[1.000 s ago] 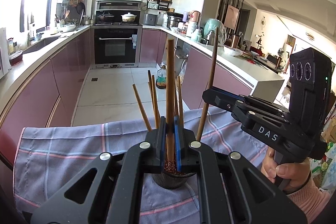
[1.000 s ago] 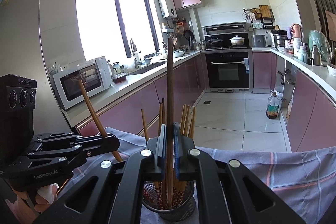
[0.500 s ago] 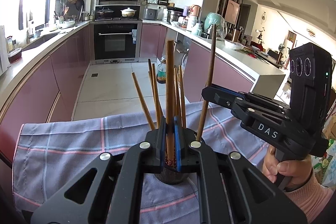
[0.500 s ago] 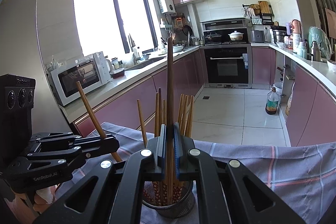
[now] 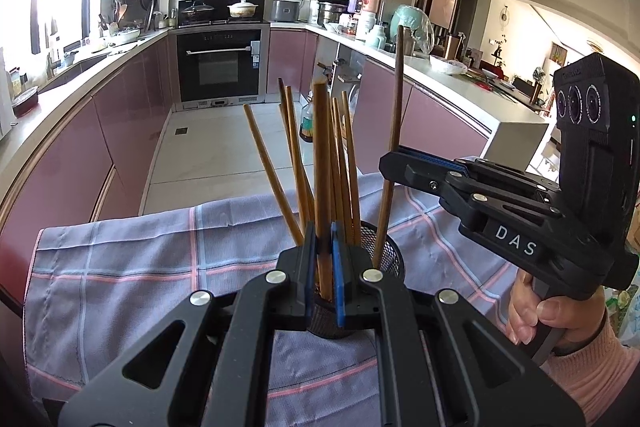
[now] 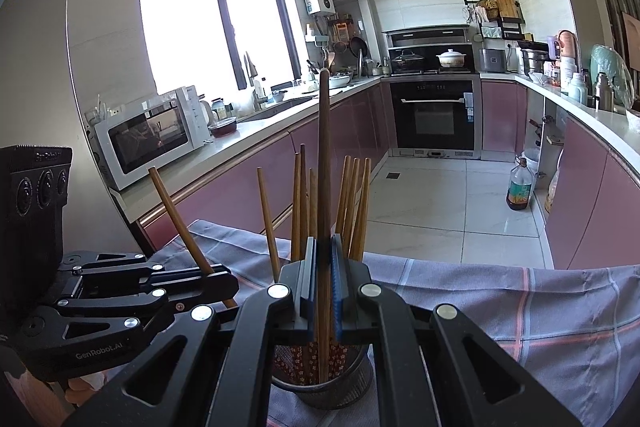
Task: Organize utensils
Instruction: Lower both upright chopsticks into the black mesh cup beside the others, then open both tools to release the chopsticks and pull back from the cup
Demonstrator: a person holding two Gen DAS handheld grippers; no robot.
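Your left gripper (image 5: 323,275) is clamped on a brown chopstick (image 5: 321,167) whose lower end is inside the mesh holder (image 5: 390,255). Your right gripper (image 6: 323,291) pinches a darker chopstick (image 6: 324,163), standing upright with its tip down in that holder among the other chopsticks (image 6: 354,203). The holder sits on the checked cloth (image 5: 140,267).

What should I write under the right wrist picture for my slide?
Right gripper lowering a chopstick into the mesh holder.
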